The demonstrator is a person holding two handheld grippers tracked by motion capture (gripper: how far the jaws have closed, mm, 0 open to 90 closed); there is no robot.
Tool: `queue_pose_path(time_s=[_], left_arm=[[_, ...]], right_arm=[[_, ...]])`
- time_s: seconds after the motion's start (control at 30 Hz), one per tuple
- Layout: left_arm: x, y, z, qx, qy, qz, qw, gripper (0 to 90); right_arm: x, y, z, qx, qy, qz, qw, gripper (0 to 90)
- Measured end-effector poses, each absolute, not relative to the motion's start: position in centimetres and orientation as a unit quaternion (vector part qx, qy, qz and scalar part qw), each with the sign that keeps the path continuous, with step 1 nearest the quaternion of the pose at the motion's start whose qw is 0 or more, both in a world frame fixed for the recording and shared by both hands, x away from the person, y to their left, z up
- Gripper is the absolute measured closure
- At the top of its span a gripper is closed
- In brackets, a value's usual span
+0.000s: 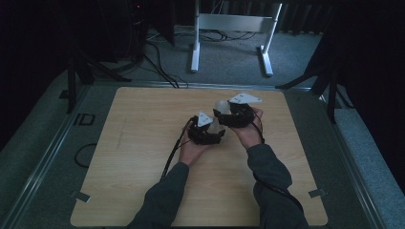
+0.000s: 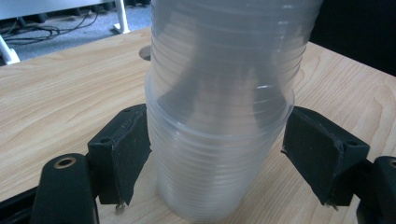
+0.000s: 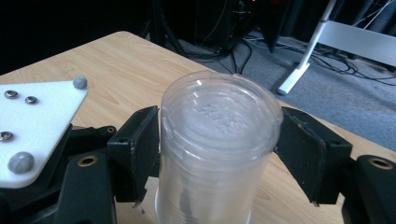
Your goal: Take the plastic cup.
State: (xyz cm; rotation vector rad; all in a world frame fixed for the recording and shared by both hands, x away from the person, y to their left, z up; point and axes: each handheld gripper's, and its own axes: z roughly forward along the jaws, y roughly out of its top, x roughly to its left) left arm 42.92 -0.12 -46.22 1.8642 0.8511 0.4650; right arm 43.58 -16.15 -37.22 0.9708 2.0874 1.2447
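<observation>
A stack of clear plastic cups [image 1: 220,106] stands upside down near the middle of the wooden table [image 1: 143,143]. In the left gripper view my left gripper [image 2: 217,154] is shut on the lower, wider part of the stack [image 2: 219,93], one black pad on each side. In the right gripper view my right gripper [image 3: 219,149] is shut on the uppermost cup [image 3: 219,116], just under its flat base. From above, the left gripper [image 1: 216,130] sits low and the right gripper [image 1: 222,114] higher, close behind it. The left gripper's white plate [image 3: 32,126] lies right beside the right jaws.
The person's forearms come in from the table's front edge [image 1: 200,222]. A white desk frame [image 1: 229,24] and loose cables [image 1: 157,67] are on the floor behind the table. Dark stands [image 1: 76,71] flank the far corners.
</observation>
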Motion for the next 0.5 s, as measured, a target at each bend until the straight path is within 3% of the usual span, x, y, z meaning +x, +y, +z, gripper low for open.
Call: queue_pose_path(time_s=[0.5], left_arm=[[43.09,-0.34,-46.23,0.768,0.351,0.199,0.498,22.6]], right_arm=[[43.72,-16.0,-36.9,0.358,0.771,0.46,0.255,39.1]])
